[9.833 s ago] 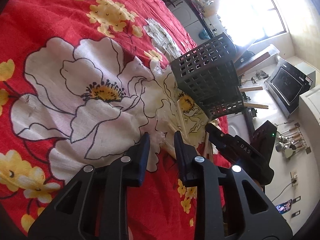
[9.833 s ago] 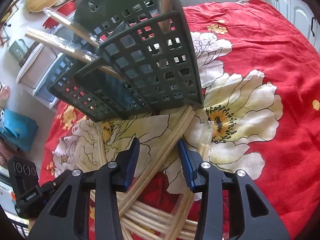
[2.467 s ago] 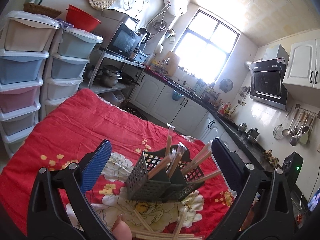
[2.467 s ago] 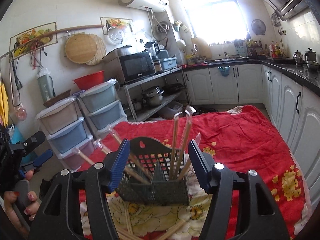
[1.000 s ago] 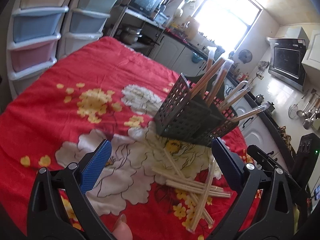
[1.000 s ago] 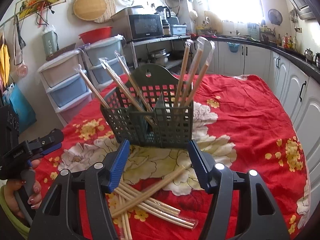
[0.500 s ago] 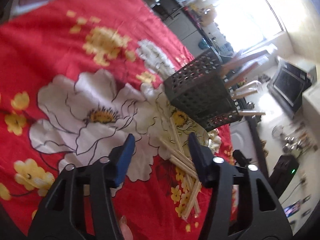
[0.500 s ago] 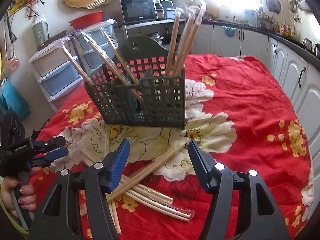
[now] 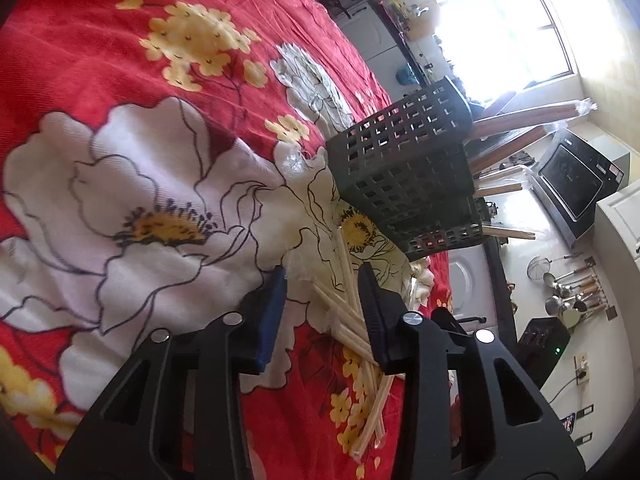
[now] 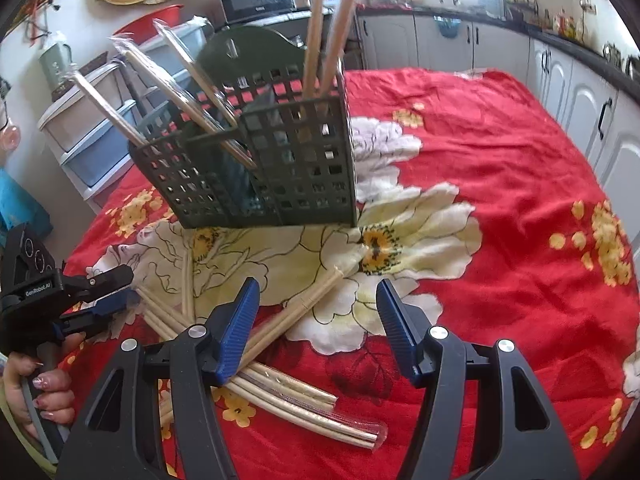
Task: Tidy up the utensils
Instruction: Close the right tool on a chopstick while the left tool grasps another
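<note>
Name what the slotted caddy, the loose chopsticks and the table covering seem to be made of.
Caddy: dark green moulded plastic by its matte grid walls. Loose chopsticks: pale bamboo or wood, some inside clear, glossy film sleeves. Table covering: woven fabric, wrinkled, printed with flowers.

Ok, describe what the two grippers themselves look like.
Both are black plastic frames with triangular cut-outs and silver round bolts. The right gripper has ribbed blue pads on its fingers. The left gripper also shows a blue pad, and white "GenRobot.AI" lettering on its body.

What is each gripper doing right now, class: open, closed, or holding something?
Left gripper: open, around wrapped chopsticks, gripping nothing.
Right gripper: open, empty.
</note>
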`<move>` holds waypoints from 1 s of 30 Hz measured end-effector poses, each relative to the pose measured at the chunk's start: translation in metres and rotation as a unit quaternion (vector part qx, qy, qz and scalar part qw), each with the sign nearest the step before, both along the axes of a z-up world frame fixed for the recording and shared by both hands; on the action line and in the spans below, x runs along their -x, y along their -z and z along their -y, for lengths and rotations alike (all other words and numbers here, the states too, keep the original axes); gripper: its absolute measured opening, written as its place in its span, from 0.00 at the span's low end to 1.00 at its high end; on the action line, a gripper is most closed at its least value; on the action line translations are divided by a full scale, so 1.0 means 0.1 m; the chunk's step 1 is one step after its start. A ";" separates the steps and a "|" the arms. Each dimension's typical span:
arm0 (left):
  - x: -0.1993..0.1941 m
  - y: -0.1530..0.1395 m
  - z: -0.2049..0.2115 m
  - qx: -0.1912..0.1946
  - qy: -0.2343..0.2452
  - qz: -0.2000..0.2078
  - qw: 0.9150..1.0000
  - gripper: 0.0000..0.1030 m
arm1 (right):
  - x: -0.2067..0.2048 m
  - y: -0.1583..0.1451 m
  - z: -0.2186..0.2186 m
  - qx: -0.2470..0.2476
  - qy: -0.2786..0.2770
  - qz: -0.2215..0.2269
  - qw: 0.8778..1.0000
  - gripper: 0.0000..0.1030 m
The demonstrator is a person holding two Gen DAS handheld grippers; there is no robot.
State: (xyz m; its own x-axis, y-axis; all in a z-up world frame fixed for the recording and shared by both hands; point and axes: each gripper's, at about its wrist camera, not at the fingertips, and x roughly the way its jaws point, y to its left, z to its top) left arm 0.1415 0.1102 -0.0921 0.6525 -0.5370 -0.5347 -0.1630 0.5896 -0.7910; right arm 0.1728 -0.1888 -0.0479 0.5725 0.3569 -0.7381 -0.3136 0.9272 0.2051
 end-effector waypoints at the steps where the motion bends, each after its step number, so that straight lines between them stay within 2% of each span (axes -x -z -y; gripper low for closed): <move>1: -0.02 0.01 0.00 0.001 0.000 -0.001 1.000 0.24 | -0.02 0.03 0.00 -0.005 0.000 -0.009 1.000 0.53; 7: -0.10 0.07 0.02 -0.002 0.007 -0.007 1.000 0.15 | -0.21 0.17 0.04 -0.048 0.010 -0.072 0.996 0.44; 11: -0.14 0.11 0.02 -0.001 0.009 -0.009 1.000 0.13 | -0.35 0.26 0.07 -0.077 0.023 -0.104 0.991 0.40; 15: -0.17 0.12 0.01 -0.001 0.011 -0.010 1.000 0.12 | -0.42 0.27 0.07 -0.090 0.028 -0.115 0.989 0.27; 16: -0.17 0.13 0.01 -0.001 0.011 -0.010 1.000 0.12 | -0.44 0.28 0.07 -0.089 0.028 -0.117 0.989 0.22; 22: -0.17 0.13 -0.02 0.001 0.013 -0.009 1.000 0.10 | -0.47 0.28 0.03 -0.099 0.024 -0.117 0.988 0.11; 30: -0.19 0.11 -0.03 0.004 0.015 -0.004 1.000 0.05 | -0.35 0.14 0.04 -0.114 0.016 -0.094 0.989 0.07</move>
State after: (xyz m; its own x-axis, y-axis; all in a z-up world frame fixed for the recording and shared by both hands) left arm 0.1601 0.1129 -0.1036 0.6326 -0.5601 -0.5348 -0.1517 0.5875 -0.7948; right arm 0.2083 -0.1927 -0.0616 0.4465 0.5105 -0.7349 -0.2224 0.8588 0.4615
